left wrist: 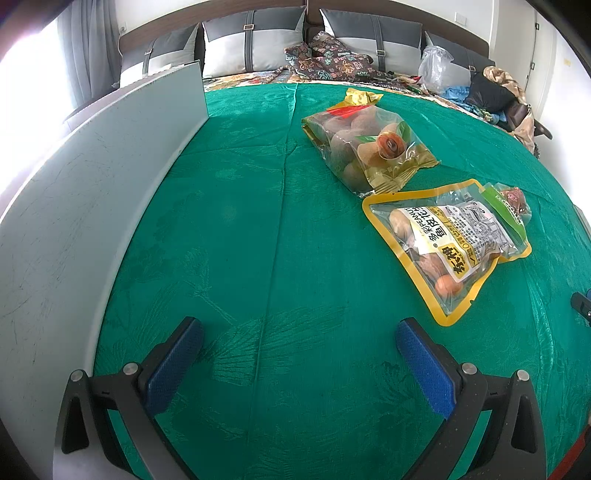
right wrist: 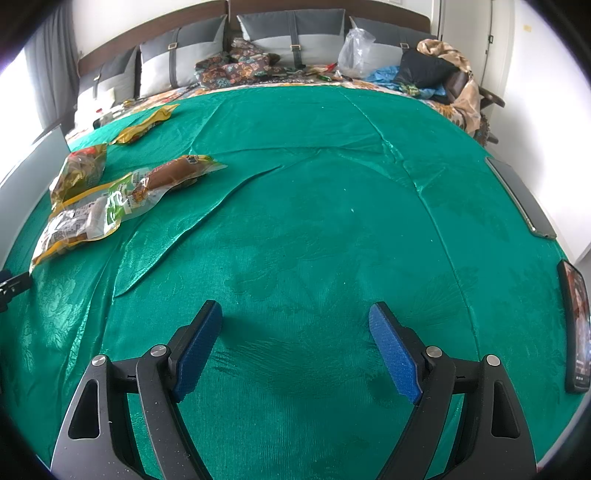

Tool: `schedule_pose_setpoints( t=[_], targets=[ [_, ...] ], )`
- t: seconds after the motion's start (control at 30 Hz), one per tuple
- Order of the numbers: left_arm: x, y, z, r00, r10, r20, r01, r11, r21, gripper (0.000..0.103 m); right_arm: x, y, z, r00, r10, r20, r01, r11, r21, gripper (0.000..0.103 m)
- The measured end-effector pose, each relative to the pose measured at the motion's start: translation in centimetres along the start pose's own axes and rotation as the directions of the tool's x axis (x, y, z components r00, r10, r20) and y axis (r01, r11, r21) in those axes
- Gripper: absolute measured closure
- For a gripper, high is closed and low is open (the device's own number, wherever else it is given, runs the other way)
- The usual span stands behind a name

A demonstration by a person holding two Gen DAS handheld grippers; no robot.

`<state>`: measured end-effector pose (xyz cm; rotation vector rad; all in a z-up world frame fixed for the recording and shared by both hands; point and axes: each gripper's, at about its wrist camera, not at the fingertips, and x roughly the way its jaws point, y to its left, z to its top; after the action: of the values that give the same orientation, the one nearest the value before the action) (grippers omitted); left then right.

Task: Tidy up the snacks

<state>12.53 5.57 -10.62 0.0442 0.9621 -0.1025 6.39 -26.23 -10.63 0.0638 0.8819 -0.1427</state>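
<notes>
Snack packets lie on a green cloth (left wrist: 258,221). In the left wrist view a yellow-edged peanut bag (left wrist: 448,245) lies right of centre, with a clear bag of brown round snacks (left wrist: 369,147) behind it. My left gripper (left wrist: 299,339) is open and empty, near and left of the peanut bag. In the right wrist view the same peanut bag (right wrist: 77,225), a green-labelled sausage packet (right wrist: 162,181), the round-snack bag (right wrist: 79,170) and a yellow wrapper (right wrist: 144,127) lie at far left. My right gripper (right wrist: 295,325) is open and empty over bare cloth (right wrist: 332,203).
A white upright board (left wrist: 74,221) stands along the left edge. Two phones (right wrist: 576,328) (right wrist: 521,195) lie at the right edge. Pillows (right wrist: 291,29), patterned fabric (right wrist: 236,70), a plastic bag (right wrist: 356,48) and clothes (right wrist: 436,70) are piled at the back.
</notes>
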Motion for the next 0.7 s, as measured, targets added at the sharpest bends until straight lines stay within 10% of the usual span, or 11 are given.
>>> schedule_pose_setpoints(
  t=[0.7],
  targets=[
    [0.0, -0.02, -0.06, 1.0, 0.0, 0.001, 0.0, 1.0, 0.0, 0.0, 0.1, 0.38, -0.03, 1.0, 0.001, -0.004, -0.001, 1.0, -0.003, 0.016]
  ],
)
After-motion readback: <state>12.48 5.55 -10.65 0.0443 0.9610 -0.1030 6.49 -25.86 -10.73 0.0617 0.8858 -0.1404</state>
